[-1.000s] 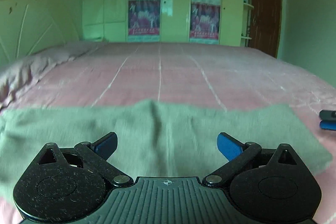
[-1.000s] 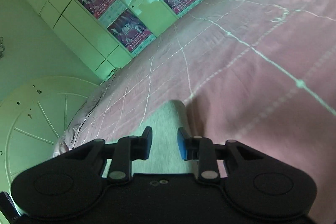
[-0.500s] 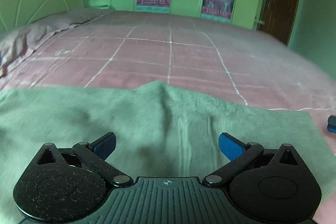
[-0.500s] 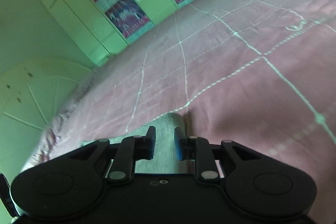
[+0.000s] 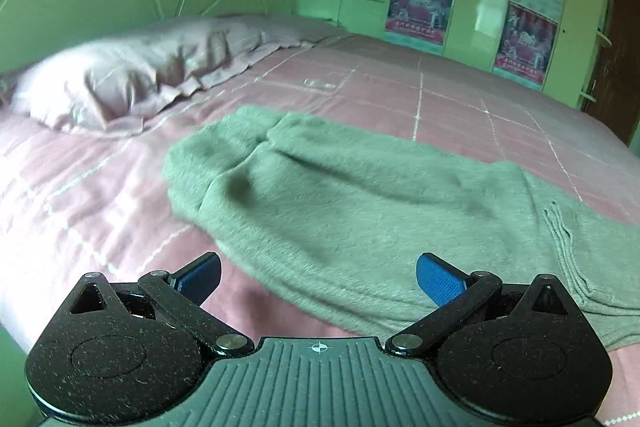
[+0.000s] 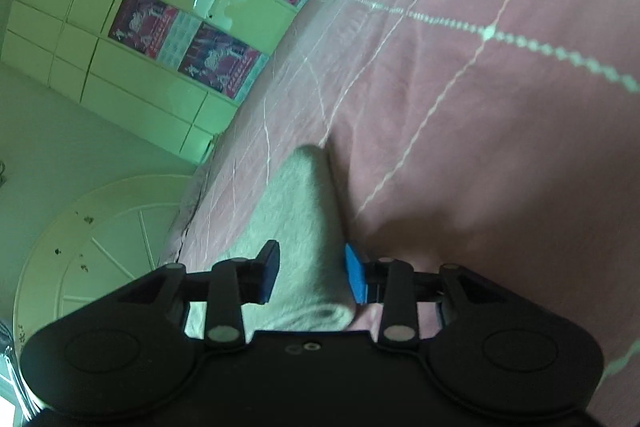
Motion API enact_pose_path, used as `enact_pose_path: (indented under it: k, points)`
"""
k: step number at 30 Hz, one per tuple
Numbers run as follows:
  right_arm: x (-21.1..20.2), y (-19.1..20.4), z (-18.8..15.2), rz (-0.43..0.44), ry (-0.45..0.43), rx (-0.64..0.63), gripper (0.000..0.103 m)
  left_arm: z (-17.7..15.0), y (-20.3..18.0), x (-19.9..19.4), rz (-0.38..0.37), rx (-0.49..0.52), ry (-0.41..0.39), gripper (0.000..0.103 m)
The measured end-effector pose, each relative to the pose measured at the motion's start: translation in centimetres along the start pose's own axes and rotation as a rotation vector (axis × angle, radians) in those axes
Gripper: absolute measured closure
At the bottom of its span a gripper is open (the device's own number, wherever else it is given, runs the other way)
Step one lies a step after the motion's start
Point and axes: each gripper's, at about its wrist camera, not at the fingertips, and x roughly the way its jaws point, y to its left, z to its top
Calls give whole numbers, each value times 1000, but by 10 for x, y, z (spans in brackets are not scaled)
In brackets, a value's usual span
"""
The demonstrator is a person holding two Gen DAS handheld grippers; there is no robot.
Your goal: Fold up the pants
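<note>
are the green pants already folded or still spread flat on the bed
Folded at least once. In the left wrist view the green pants lie doubled, one layer over another, on the pink bedspread. A rolled fabric edge lies between the opening right gripper jaws.

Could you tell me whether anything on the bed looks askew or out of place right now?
The green pants lie rumpled rather than flat: a raised crease crosses the fabric and the edge nearest the pillow bunches into lumpy folds. Nothing looks torn or spilled on the pink bedspread.
</note>
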Motion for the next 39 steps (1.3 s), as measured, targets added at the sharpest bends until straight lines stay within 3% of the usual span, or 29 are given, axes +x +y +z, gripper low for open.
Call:
enact_pose_path:
  k: [4, 8, 11, 17, 22, 25, 30, 32, 33, 37, 39]
  points:
    - [1, 1, -5, -4, -16, 35, 70, -20, 15, 8, -32, -102, 12, 0]
    - [-10, 2, -8, -81, -58, 36, 71, -24, 9, -8, -63, -98, -45, 0]
    - [-11, 1, -14, -71, -52, 64, 71, -27, 11, -9, -74, -91, -46, 0]
    - [-9, -9, -15, -34, -37, 95, 71, -19, 40, 11, -119, -245, -36, 0]
    - [-9, -9, -16, -39, -35, 90, 70, -17, 72, 35, -240, -465, -42, 0]
    - [-12, -3, -17, -36, -55, 53, 67, -13, 81, 49, -277, -523, -34, 0]
    - [-14, 30, -19, -57, -118, -126, 67, -8, 96, 71, -337, -624, -61, 1]
    - [-5, 50, -22, -60, -90, -216, 67, -9, 104, 75, -295, -649, -57, 59]
    - [2, 62, -27, -68, -66, -284, 65, -14, 111, 81, -308, -685, -37, 71]
    - [37, 108, -63, -89, 20, -541, 55, -19, 115, 86, -369, -691, -81, 72]
    - [53, 120, -81, -153, 17, -623, 52, -15, 114, 89, -376, -682, -81, 72]
